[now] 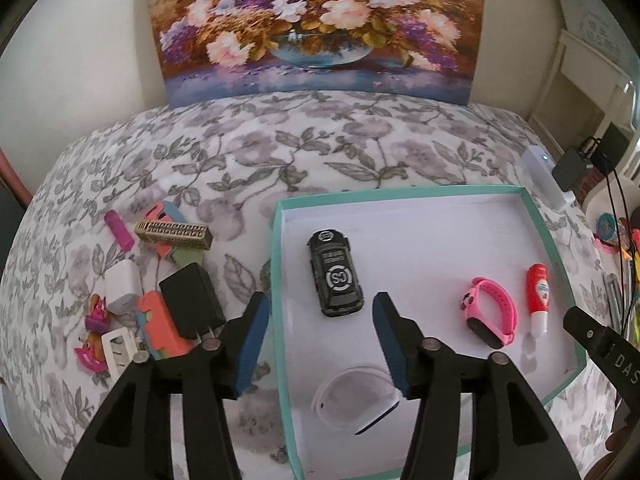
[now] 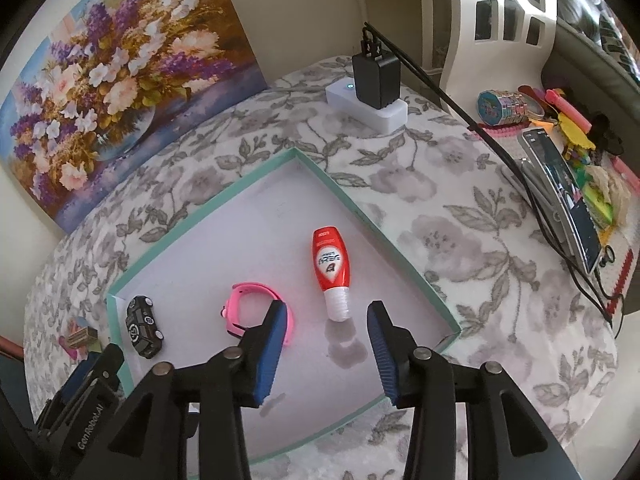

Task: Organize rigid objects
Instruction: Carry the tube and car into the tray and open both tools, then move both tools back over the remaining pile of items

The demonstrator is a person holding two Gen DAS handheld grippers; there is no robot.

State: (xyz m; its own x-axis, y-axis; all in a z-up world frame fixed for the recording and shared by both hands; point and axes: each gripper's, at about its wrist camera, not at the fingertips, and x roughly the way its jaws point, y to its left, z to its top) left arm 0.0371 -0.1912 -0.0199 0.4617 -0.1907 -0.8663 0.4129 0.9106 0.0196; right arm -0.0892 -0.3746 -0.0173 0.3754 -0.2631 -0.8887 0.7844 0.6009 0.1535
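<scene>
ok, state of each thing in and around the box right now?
teal box: open, lidless
toy car: in box, on its wheels
pink watch: in box, strap closed in a loop
red bottle: in box, lying flat
black charger: outside box, unplugged
left tool: open, empty
right tool: open, empty

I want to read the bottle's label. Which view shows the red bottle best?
The right wrist view: the red bottle lies near the middle, large, label facing up. In the left wrist view it sits small near the tray's right wall, label too small to read.
</scene>
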